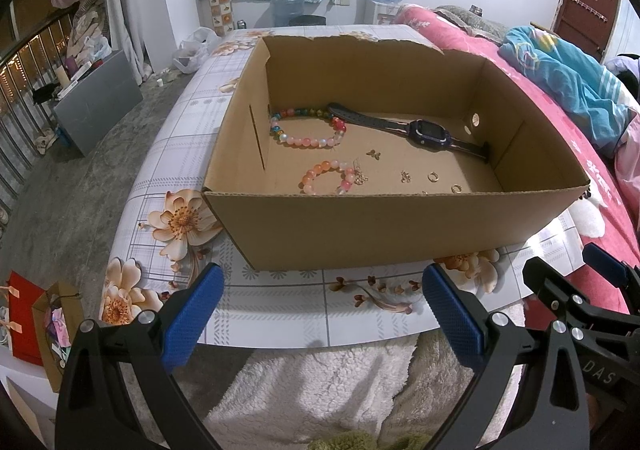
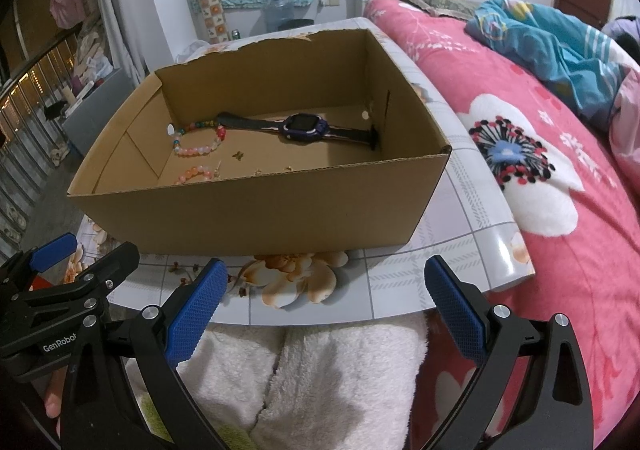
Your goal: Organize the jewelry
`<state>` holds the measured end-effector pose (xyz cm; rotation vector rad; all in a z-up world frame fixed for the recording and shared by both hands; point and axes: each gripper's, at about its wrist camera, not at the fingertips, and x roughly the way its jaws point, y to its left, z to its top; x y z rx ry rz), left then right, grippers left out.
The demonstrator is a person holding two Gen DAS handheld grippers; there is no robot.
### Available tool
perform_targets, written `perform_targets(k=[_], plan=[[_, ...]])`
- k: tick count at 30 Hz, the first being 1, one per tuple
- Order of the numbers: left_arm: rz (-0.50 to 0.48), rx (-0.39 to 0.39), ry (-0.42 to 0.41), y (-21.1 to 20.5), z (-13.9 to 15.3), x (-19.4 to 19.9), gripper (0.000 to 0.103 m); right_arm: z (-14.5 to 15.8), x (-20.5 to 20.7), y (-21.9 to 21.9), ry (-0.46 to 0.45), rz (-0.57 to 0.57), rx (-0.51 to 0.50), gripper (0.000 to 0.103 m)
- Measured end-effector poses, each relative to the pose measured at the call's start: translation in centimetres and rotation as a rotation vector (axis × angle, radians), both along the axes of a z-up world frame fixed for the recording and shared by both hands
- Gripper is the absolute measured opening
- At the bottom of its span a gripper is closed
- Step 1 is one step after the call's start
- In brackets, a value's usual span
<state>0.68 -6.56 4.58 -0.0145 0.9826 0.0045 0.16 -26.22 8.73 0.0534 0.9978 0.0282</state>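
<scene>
Presently, one open cardboard box (image 1: 380, 226) stands on a table with a floral-print cover (image 1: 176, 218), and all the jewelry lies inside it on the floor of the box.

Count of contents, left wrist view:
- Two beaded bracelets. The larger multicolour bracelet (image 1: 308, 128) lies at 10 o'clock on the box floor, near the far left corner. The smaller pink-orange bracelet (image 1: 328, 176) lies at 7 o'clock, close to the near wall.
- One purple smartwatch (image 1: 428, 131), strap laid out flat, running from 12 o'clock down to 3 o'clock; one strap end touches the larger bracelet.
- One small butterfly charm (image 1: 373, 154) near the centre.
- One tangle of fine gold chain or charms (image 1: 360, 178), touching the smaller bracelet at its right side.
- One pair of tiny gold pieces (image 1: 406, 177) at 6 o'clock, too small to identify.
- Two small gold rings or hoops (image 1: 433, 176) (image 1: 456, 189) at 5 o'clock, near the front wall.

Left gripper (image 1: 322, 314): jaws spread wide, holding nothing, hanging short of the box's near wall over the table edge. Right gripper (image 2: 325, 304): likewise spread wide and empty, at the near table edge, short of the box.

One pink floral bedspread (image 2: 560, 190) lies at 3 o'clock of the table. One white fleece fabric (image 2: 320, 362) sits below both grippers.
</scene>
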Motion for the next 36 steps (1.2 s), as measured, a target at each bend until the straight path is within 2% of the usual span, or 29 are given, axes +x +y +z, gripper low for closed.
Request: perform_targets(k=[36], plan=[[0.01, -0.008, 0.008, 0.2, 0.01, -0.13, 0.097, -0.22, -0.08, -0.12, 0.0, 0.002, 0.003, 0.095]])
